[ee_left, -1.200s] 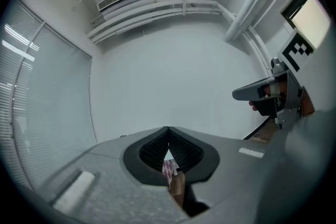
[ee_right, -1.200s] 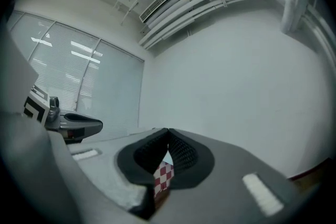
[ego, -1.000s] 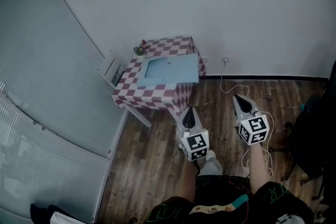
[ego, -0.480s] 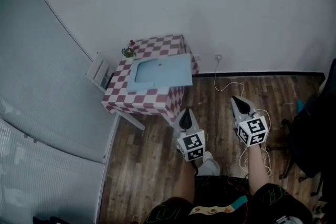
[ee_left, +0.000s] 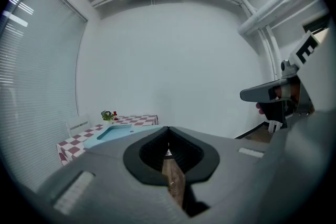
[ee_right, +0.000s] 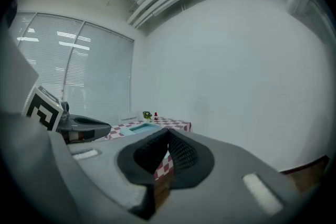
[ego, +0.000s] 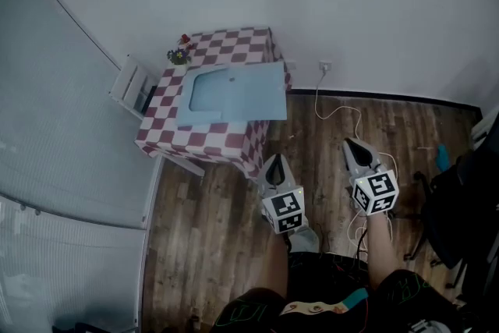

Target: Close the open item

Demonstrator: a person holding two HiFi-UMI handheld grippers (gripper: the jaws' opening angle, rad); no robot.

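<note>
Subject item: a pale blue case point(ego: 234, 92) lies open and flat on the red-and-white checked table point(ego: 226, 138), which stands against the wall. The case's left half shows a shallow sunken tray with rounded corners. Its right half is a plain flat panel that reaches the table's right edge. The join between the two halves is too small to make out.

A small pot of flowers point(ego: 179, 54) stands at the table's far left corner, just beyond the case and apart from it. A white chair point(ego: 129, 86) stands beside the table on the left.

Your left gripper point(ego: 273, 164) has its jaws pressed together with nothing between them. It hangs over the wooden floor point(ego: 210, 246) near the table's front right corner, clear of the case. Your right gripper point(ego: 355, 149) is likewise closed and empty, further right and well apart from the table. A white cable point(ego: 335, 113) runs from the wall socket point(ego: 324, 66) across the floor.
</note>
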